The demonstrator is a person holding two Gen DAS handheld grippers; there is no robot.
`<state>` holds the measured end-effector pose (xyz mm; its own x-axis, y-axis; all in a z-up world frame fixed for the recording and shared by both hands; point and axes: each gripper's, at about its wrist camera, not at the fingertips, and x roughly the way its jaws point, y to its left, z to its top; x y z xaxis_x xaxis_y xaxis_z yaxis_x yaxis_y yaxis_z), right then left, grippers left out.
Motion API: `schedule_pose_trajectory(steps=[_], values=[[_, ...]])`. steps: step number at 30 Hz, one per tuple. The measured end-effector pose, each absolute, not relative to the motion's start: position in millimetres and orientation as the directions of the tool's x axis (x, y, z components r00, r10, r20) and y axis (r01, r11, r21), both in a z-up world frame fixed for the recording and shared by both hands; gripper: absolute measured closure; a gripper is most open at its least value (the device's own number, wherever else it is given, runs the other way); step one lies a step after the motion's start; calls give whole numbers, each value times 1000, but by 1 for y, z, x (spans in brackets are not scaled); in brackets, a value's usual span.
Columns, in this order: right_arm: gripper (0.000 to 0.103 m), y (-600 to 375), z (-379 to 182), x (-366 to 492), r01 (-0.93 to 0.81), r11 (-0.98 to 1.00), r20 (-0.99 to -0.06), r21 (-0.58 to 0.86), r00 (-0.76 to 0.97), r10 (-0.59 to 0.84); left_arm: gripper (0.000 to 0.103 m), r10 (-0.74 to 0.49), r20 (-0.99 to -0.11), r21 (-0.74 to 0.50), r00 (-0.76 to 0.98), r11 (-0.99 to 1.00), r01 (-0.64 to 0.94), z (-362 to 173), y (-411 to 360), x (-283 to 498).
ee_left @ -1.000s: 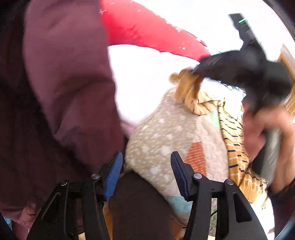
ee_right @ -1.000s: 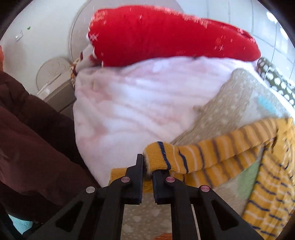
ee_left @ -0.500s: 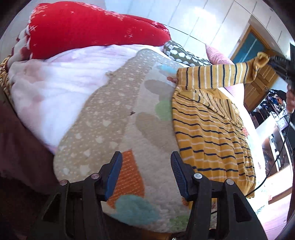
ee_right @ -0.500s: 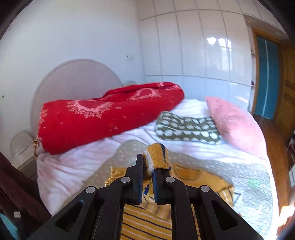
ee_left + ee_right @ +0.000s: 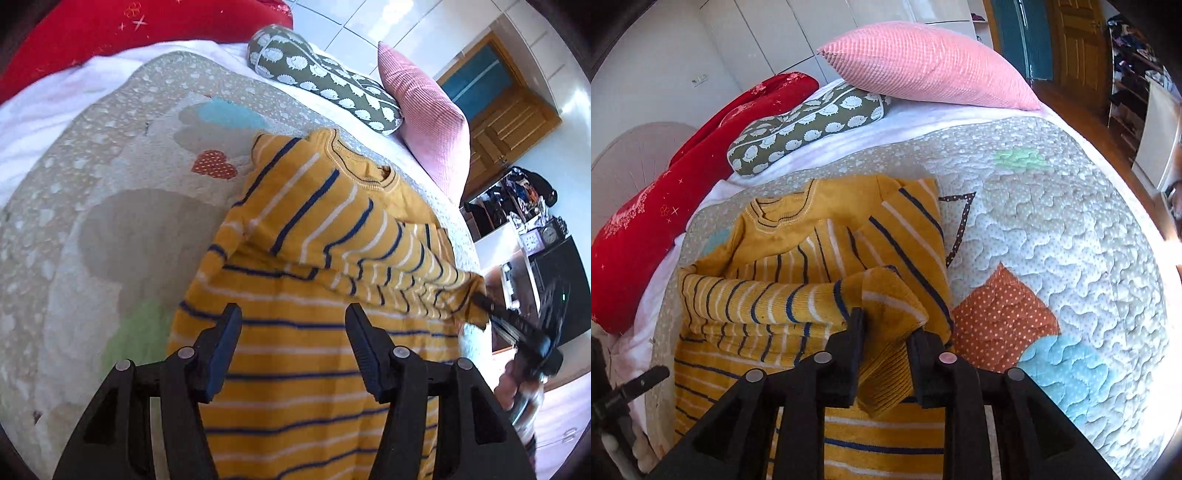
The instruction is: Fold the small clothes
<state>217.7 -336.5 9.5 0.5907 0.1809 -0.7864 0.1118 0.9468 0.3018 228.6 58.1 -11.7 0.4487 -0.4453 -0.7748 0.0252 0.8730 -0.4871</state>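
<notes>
Claw fingers fill the bottom of each wrist view. The left claw hovers spread and empty over the lower body of the striped sweater, its blue pads apart with nothing between them. The right claw has its jaws partly parted with the sleeve cuff lodged between them; the cuff looks pinched and carried, though the grip seems loose. The mustard sweater with navy and white stripes lies flat on the patterned quilt covering the bed, neckline toward twelve o'clock in the right wrist view. One sleeve runs from the shoulder at about nine o'clock across the chest to the right claw at six; the opposite sleeve lies folded in at about one o'clock. Judging by this, the step in hand is the sleeve fold: drawing the held sleeve across the body. The next move likely calls for laying the cuff flat on the chest, letting go, then using the free left claw to take the hem and fold it up toward the collar. Farther off, a hedgehog-print cushion, a pink pillow and a red blanket roll sit from eleven to twelve o'clock.
</notes>
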Motion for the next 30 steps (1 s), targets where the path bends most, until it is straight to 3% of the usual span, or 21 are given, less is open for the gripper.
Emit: schedule_pose_trajectory(steps=[1,6,8,10,11,12,13,15,19,21,24,26,28,30], values=[[63,-340,9,214,121,943,-781,310,599,180,46,-446,-779,-491,441,871,14,-17,54,244],[55,-357,3,201,129,910,-750,394,618,237,49,-455,-794,-516,404,855,-51,-40,45,297],[47,-351,1,201,105,927,-756,360,614,225,83,-464,-794,-526,393,848,-61,-40,48,306],[45,-341,-3,207,97,960,-777,264,611,152,93,-494,-776,-561,392,824,-73,-36,56,308],[45,-337,-6,209,101,967,-782,236,610,127,94,-503,-767,-576,398,813,-84,-33,62,307],[54,-335,-10,213,97,968,-786,233,605,128,94,-501,-763,-580,408,810,-89,-29,67,306],[94,-332,-12,217,87,967,-794,239,590,143,95,-491,-763,-574,420,814,-91,-23,73,304],[94,-330,-10,221,64,959,-797,276,574,191,95,-483,-756,-577,441,811,-101,-13,88,297],[94,-340,16,217,25,892,-708,452,619,341,95,-457,-750,-574,478,809,-126,-6,114,285],[94,-343,16,220,45,898,-714,437,624,316,93,-458,-767,-571,449,806,-154,-21,118,285],[90,-345,-14,232,149,943,-822,299,541,176,92,-451,-799,-556,397,806,-203,-47,119,279],[84,-353,-32,229,210,943,-847,258,518,116,92,-456,-798,-559,393,803,-204,-51,122,270],[63,-364,-34,218,237,927,-837,292,533,127,92,-465,-792,-563,396,807,-178,-47,126,258],[61,-372,-28,207,256,922,-830,289,547,108,91,-455,-795,-545,401,826,-143,-38,130,242]])
